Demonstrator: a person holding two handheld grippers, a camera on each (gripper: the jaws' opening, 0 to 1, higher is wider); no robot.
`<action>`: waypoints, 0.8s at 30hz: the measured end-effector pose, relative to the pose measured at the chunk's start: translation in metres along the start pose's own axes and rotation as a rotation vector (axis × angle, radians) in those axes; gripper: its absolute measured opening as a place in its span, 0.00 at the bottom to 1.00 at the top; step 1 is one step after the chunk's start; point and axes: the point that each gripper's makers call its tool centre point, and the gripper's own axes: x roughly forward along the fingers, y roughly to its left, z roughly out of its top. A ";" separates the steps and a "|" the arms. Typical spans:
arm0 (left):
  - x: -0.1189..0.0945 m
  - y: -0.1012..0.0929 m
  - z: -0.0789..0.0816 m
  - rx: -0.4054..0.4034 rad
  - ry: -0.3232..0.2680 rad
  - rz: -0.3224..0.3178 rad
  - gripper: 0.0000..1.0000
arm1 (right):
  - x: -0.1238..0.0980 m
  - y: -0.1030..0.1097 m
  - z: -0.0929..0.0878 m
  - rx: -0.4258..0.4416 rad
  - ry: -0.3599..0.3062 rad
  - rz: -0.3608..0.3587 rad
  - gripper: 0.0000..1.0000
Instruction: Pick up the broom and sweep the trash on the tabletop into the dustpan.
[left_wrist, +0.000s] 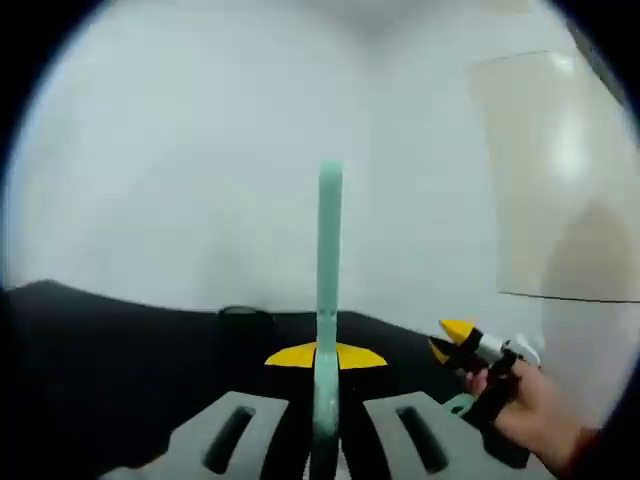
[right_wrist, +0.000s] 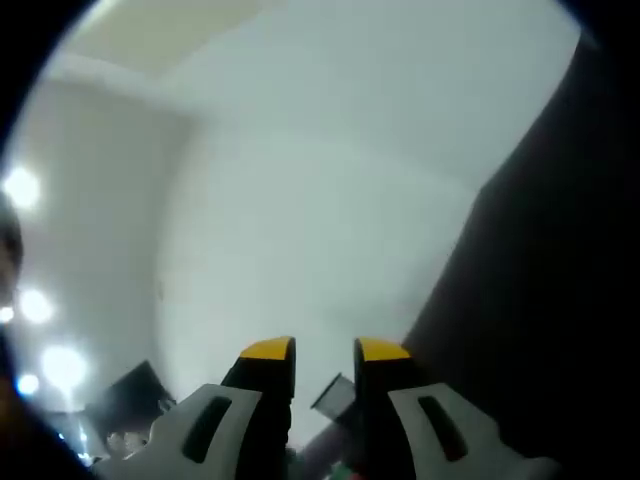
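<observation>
A slim teal handle (left_wrist: 330, 260) stands upright between my left gripper's (left_wrist: 326, 356) yellow-tipped jaws, which are shut on it. Whether it belongs to the broom or the dustpan is hidden, since its lower end is out of sight. Beyond the jaws lies the black tabletop (left_wrist: 120, 340). My right gripper (left_wrist: 452, 340) comes in from the right of the left gripper view, held by a hand (left_wrist: 540, 410), with a bit of teal (left_wrist: 458, 405) under it. In the right gripper view my right gripper (right_wrist: 325, 350) shows a narrow gap between its jaws, and a small grey shape (right_wrist: 335, 397) lies in that gap.
A white wall (left_wrist: 200, 150) fills the background behind the table, with a beige panel (left_wrist: 570, 170) at the right. The right gripper view is rolled: the black surface (right_wrist: 560, 300) rises along its right side, and bright lights (right_wrist: 40, 300) glow at the left.
</observation>
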 end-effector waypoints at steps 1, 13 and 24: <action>-0.004 0.003 0.006 -0.016 -0.009 -0.004 0.02 | 0.000 0.000 0.000 0.001 0.000 0.001 0.25; -0.026 0.120 -0.032 0.099 0.189 0.247 0.02 | -0.001 0.002 0.001 0.003 -0.008 0.004 0.25; -0.007 0.062 -0.062 0.272 0.237 0.198 0.03 | -0.001 0.001 0.000 -0.003 -0.005 -0.002 0.25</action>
